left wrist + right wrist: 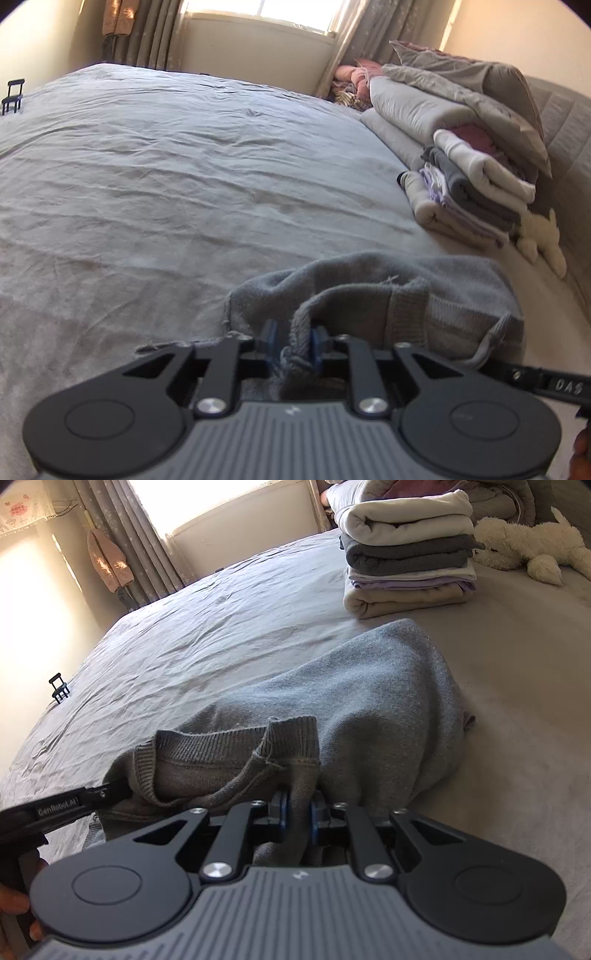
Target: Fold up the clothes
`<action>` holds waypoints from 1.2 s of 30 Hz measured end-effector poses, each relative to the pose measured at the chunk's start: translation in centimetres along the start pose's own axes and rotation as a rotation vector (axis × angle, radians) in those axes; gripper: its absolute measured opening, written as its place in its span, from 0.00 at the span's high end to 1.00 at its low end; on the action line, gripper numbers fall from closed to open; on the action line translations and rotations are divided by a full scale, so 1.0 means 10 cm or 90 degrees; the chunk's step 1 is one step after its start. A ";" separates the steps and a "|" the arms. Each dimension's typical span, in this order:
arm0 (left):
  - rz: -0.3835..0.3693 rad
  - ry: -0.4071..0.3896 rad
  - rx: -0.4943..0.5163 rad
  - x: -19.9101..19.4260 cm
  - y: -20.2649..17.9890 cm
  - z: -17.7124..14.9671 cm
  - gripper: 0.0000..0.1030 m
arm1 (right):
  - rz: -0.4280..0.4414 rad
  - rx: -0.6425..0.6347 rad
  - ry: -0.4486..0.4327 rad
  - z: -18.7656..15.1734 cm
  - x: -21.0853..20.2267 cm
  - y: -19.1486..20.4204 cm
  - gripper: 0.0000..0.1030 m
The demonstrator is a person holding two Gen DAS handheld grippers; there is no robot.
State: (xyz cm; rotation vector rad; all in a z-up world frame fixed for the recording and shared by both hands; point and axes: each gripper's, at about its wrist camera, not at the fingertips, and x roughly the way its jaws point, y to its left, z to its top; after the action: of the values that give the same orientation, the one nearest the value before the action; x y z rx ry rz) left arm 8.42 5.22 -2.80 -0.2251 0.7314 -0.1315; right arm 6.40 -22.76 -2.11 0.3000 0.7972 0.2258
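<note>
A grey knit sweater lies bunched on the bed, and the right wrist view shows its body and ribbed hem. My left gripper has a fold of the ribbed hem between its blue pads. The pads stand a little apart and the cloth sits loosely in the gap. My right gripper is shut on another fold of the sweater just beside the hem. The two grippers are close together: the right gripper's body shows at the right edge of the left wrist view, and the left gripper's body at the left edge of the right wrist view.
A stack of folded clothes stands on the grey bed sheet beyond the sweater, with a white plush toy beside it. Folded bedding and pillows lie behind the stack. A small black stand sits at the bed's far left edge.
</note>
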 end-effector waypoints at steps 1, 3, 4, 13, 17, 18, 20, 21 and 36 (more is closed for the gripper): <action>0.003 0.002 0.005 0.01 0.00 0.00 0.70 | 0.000 0.000 0.000 0.00 0.00 0.00 0.87; 0.002 0.010 0.012 0.03 0.00 -0.01 0.66 | 0.000 0.001 0.002 0.00 0.00 0.00 0.87; 0.002 0.014 0.015 0.04 0.00 -0.02 0.66 | 0.000 0.003 0.003 0.00 0.00 -0.01 0.87; -0.001 0.038 0.027 0.11 -0.03 -0.07 0.60 | 0.000 0.008 0.009 0.00 0.00 -0.01 0.87; -0.008 0.044 0.029 0.10 -0.04 -0.07 0.56 | 0.000 0.009 0.012 0.01 0.00 -0.02 0.87; -0.013 0.047 0.028 0.10 -0.04 -0.06 0.54 | 0.000 0.009 0.012 0.01 0.00 -0.02 0.87; -0.031 0.054 0.028 0.08 -0.05 -0.05 0.51 | -0.001 0.010 0.013 0.01 0.00 -0.02 0.87; -0.042 0.056 0.030 0.06 -0.05 -0.04 0.48 | -0.001 0.011 0.014 0.01 0.00 -0.02 0.87; -0.023 0.069 0.146 0.14 -0.16 -0.21 0.69 | 0.004 0.017 0.023 -0.11 -0.02 -0.01 0.68</action>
State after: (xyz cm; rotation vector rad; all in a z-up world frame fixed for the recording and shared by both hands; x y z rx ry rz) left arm 7.98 3.01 -4.86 -0.0116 0.8132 -0.2618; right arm 5.50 -22.76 -2.72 0.3249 0.8352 0.2270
